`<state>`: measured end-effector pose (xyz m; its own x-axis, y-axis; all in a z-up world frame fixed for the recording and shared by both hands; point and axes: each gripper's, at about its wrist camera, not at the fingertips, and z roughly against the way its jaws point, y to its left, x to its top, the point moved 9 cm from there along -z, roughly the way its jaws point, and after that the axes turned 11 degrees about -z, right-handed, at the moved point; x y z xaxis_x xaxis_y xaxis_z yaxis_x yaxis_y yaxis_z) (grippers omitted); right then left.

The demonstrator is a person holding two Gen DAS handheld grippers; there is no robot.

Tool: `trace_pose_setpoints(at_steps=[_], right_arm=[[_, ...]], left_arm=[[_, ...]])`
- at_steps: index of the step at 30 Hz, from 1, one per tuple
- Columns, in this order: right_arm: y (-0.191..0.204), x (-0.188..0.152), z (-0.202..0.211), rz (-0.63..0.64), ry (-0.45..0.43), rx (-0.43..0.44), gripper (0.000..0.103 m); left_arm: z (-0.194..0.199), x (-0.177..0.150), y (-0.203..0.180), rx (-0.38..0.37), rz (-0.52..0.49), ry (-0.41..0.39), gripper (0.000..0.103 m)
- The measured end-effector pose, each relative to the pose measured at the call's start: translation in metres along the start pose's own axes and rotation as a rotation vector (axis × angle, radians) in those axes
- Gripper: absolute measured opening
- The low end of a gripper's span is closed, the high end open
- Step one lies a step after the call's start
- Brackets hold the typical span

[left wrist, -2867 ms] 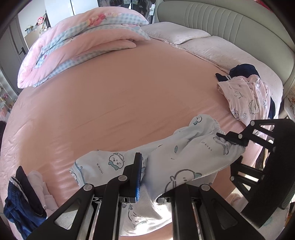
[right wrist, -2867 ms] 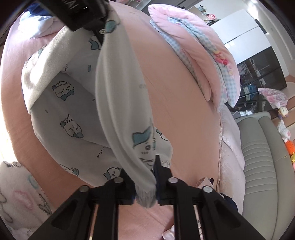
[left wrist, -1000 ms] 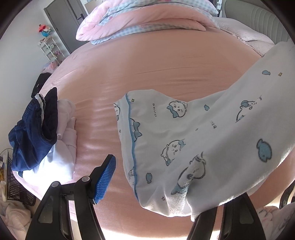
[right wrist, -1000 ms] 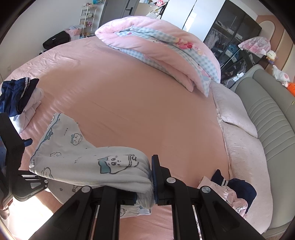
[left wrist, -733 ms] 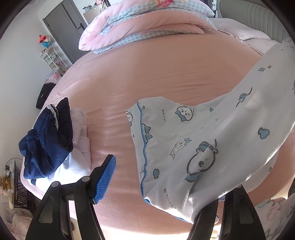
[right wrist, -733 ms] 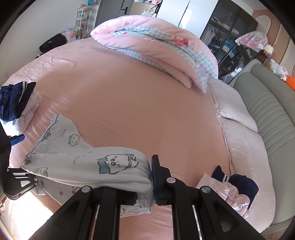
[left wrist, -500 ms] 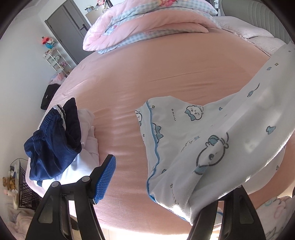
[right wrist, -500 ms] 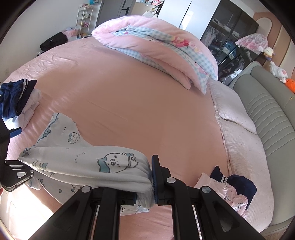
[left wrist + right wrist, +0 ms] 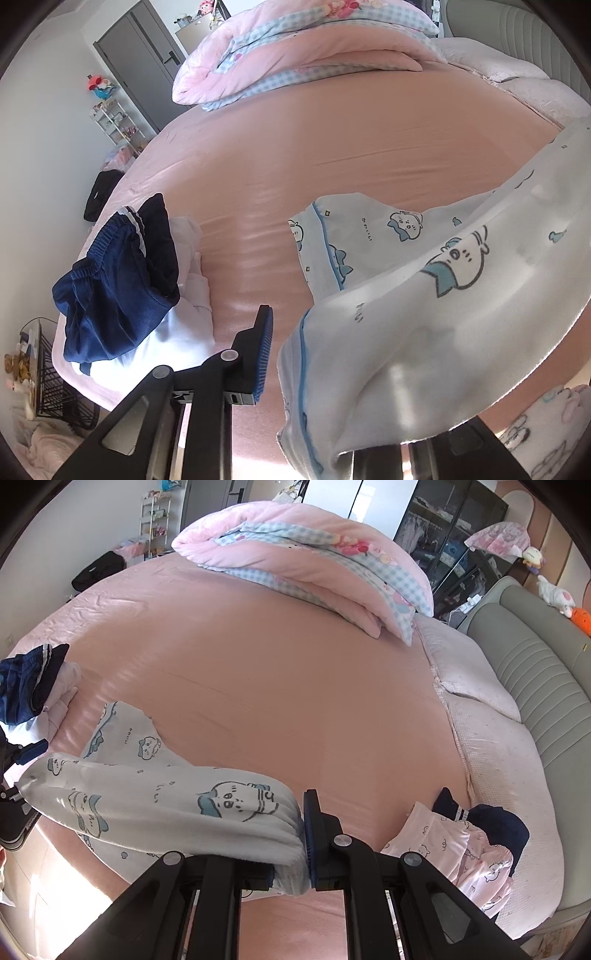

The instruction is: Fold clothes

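Note:
A white pyjama garment with blue cartoon prints [image 9: 424, 295] hangs stretched between both grippers, its lower part lying on the pink bed sheet [image 9: 332, 129]. My left gripper [image 9: 325, 369] is closing. Its blue-padded left finger [image 9: 263, 350] stands a small gap off the garment's blue-trimmed edge, and cloth hides the right finger. In the right wrist view my right gripper [image 9: 304, 834] is shut on a bunched end of the garment [image 9: 166, 805]. The left gripper [image 9: 14, 812] shows at that view's far left edge, at the garment's other end.
A navy and white clothes pile [image 9: 122, 280] sits at the bed's left edge. A pink printed garment on dark clothing [image 9: 469, 845] lies at the right. A folded pink quilt [image 9: 306, 561] and pillows [image 9: 476, 686] fill the far side, against a grey headboard [image 9: 535, 657].
The left gripper's blue-padded finger has swung inward toward the garment's edge. The garment now hangs closer and larger over the left gripper. The right gripper keeps the same hold.

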<state>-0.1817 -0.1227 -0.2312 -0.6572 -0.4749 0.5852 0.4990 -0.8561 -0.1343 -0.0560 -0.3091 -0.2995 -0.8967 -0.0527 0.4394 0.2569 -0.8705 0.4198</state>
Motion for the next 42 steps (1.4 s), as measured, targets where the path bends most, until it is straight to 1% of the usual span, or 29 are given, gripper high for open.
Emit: trace_pose_setpoints(at_steps=[2, 6, 11, 15, 22, 30, 36, 38, 42], right_arm=[[-0.002, -0.003, -0.001, -0.002, 0.009, -0.001, 0.010], [-0.005, -0.015, -0.006, -0.011, 0.038, 0.000, 0.010], [-0.008, -0.036, -0.016, -0.016, 0.080, 0.001, 0.010], [-0.013, -0.041, -0.019, -0.031, 0.091, 0.018, 0.010], [-0.019, -0.017, -0.023, -0.040, 0.060, 0.017, 0.010], [-0.018, 0.011, -0.034, -0.020, 0.032, 0.008, 0.010], [-0.022, 0.032, -0.050, -0.018, 0.035, 0.020, 0.010], [-0.025, 0.039, -0.058, -0.013, 0.034, 0.010, 0.010], [-0.030, 0.051, -0.078, -0.039, 0.059, 0.032, 0.010]], left_arm=[[0.000, 0.001, -0.001, -0.021, 0.001, 0.000, 0.018], [0.006, 0.002, -0.004, -0.033, 0.000, -0.019, 0.010], [0.009, 0.005, -0.006, -0.040, 0.006, -0.021, 0.010], [0.014, 0.018, -0.003, -0.047, 0.017, -0.038, 0.010], [0.024, 0.063, 0.006, -0.005, -0.025, -0.103, 0.010], [0.018, 0.109, 0.008, 0.003, -0.061, -0.147, 0.010], [0.001, 0.136, 0.008, -0.001, -0.082, -0.146, 0.010], [-0.006, 0.145, 0.010, -0.004, -0.087, -0.146, 0.010], [-0.023, 0.165, 0.015, -0.023, -0.092, -0.139, 0.010]])
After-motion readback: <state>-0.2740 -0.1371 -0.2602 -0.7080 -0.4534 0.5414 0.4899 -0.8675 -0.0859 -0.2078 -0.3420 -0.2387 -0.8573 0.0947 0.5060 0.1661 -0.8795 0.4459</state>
